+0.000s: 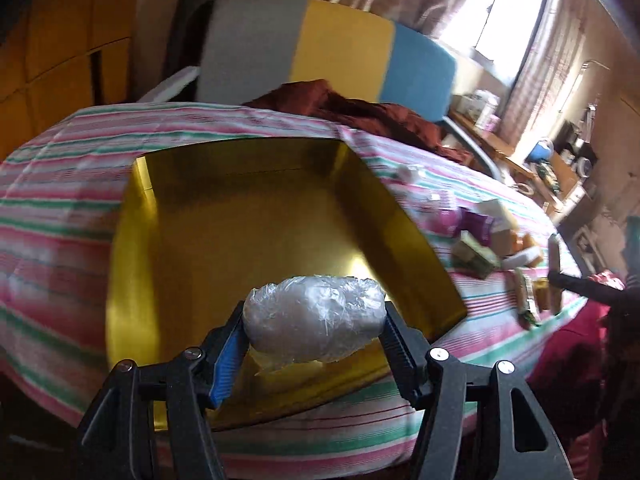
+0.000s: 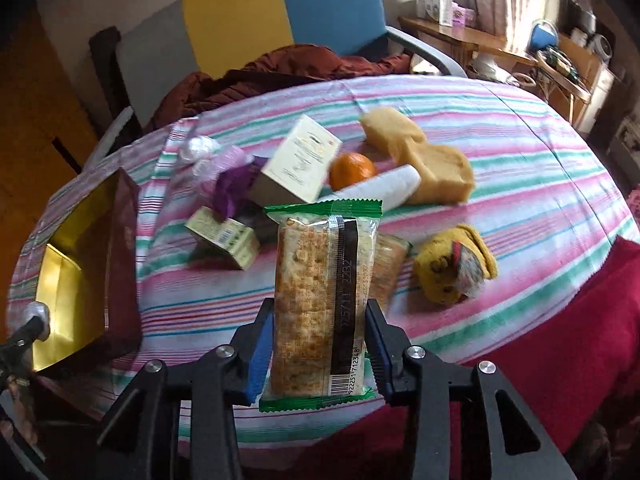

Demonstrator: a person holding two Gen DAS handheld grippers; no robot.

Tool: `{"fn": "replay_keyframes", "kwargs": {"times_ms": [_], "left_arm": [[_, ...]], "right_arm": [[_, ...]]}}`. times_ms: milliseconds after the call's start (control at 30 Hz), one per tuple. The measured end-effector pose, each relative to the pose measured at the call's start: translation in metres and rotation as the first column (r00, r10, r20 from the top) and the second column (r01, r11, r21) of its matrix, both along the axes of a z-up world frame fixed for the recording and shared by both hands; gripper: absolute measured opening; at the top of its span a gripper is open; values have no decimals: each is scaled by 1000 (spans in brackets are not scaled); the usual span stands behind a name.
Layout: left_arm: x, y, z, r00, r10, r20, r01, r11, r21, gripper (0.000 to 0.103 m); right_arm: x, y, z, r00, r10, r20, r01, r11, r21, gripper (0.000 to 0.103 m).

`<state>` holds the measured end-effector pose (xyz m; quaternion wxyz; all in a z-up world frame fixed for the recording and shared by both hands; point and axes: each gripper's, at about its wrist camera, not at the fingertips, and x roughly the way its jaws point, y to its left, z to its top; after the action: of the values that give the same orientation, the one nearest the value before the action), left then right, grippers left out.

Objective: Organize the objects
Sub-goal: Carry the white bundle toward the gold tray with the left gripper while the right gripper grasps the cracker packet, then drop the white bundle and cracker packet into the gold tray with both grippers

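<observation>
The left gripper [image 1: 314, 334] is closed on a plastic-wrapped white bundle [image 1: 314, 326], held low in the frame's centre over the near edge of the open gold-lined box [image 1: 224, 224]. The box sits on the striped cloth of the bench [image 1: 60, 200]. The right gripper [image 2: 320, 344] clamps an upright cracker packet [image 2: 320, 296] by its sides, lower centre of its view. Behind the packet lie a cream carton [image 2: 298, 160], an orange [image 2: 352, 170], two sponge cake pieces [image 2: 420, 156] and a yellow sock [image 2: 456, 266], with the box at the left edge.
</observation>
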<state>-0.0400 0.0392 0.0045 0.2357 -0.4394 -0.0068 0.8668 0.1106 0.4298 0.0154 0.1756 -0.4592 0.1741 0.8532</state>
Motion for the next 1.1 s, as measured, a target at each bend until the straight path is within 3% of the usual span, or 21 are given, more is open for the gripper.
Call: {"fn": "replay_keyframes", "kwargs": {"times_ms": [167, 367, 467, 600, 700, 800, 1100], "left_arm": [[0, -39, -9, 993, 118, -12, -118, 991, -69, 65], [1, -67, -18, 981, 196, -9, -196, 974, -114, 71], [3, -71, -21, 975, 220, -15, -220, 965, -145, 80], [3, -79, -22, 970, 244, -14, -243, 959, -145, 82], [4, -84, -20, 965, 261, -8, -260, 957, -130, 82], [6, -84, -15, 963, 270, -19, -271, 956, -115, 82], [13, -80, -2, 957, 285, -56, -289, 952, -97, 82]], "right_arm": [[-52, -67, 16, 975, 208, -77, -210, 978, -16, 43], [-114, -175, 16, 883, 455, -113, -460, 888, -25, 43], [-140, -226, 7, 833, 543, -107, -548, 836, -22, 43], [-153, -275, -7, 781, 620, -75, -622, 783, -9, 45], [-147, -293, -12, 753, 656, -51, -656, 754, 34, 54], [-137, -297, -14, 745, 666, -36, -662, 745, 80, 58], [-120, -293, -11, 777, 629, -30, -611, 764, 207, 79]]}}
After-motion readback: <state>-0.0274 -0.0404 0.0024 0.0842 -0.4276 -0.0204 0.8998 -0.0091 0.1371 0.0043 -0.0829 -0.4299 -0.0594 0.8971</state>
